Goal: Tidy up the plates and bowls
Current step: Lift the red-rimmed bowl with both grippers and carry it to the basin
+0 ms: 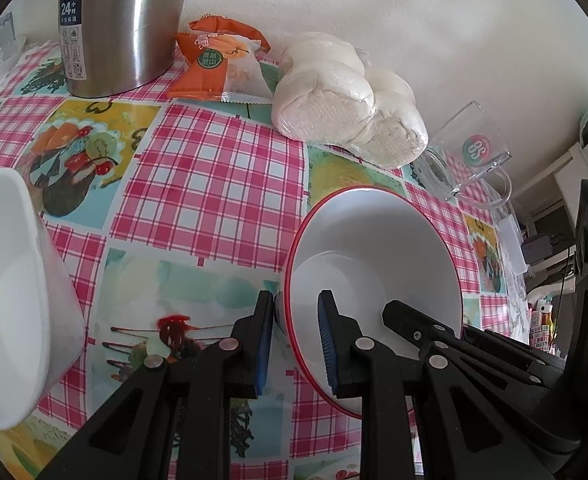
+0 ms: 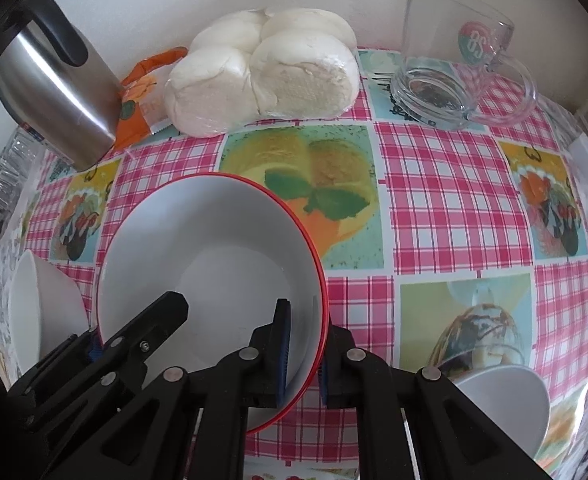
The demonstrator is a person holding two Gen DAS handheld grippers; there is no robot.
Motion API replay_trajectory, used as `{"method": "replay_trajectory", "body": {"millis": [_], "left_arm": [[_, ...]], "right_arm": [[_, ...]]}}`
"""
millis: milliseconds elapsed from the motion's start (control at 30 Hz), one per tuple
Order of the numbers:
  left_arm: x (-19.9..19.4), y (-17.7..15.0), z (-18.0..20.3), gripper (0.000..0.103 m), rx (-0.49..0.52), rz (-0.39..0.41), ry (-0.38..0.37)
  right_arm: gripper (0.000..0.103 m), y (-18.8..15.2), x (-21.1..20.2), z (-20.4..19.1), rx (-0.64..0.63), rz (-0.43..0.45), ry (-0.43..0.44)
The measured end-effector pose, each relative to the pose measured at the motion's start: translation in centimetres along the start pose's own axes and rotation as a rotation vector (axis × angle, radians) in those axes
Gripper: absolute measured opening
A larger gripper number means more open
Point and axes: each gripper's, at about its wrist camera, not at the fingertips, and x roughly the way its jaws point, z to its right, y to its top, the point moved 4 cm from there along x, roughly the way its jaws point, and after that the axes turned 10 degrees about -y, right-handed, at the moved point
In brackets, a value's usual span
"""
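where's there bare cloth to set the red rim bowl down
Free: the checked cloth right of the red-rimmed bowl, below the glass mug; also between that bowl and the white bowl. Crowded: the back wall, with flask, snack packet and buns.

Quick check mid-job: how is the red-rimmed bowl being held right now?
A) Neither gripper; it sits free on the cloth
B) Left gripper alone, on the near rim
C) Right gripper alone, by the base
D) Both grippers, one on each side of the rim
D: the left gripper straddles one side of the red-rimmed bowl wall, and the right gripper is clamped on the opposite side, one finger inside and one outside.
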Motion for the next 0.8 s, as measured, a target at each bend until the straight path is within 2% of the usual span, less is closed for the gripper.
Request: {"method": "replay_trajectory", "body": {"millis": [267, 800], "left_arm": [[-1.3, -0.1, 0.9, 0.024, 0.008, 0.021, -0.016], [-8.3, -1.9, 5.3, 0.024, 0.096, 0.107, -0.008]], "right_arm": [[0.013, -0.2, -2.9, 0.4, 0.012, 0.062, 0.007], [0.013, -3.7, -11.2, 1.5, 0.051, 0.195, 0.032]]}}
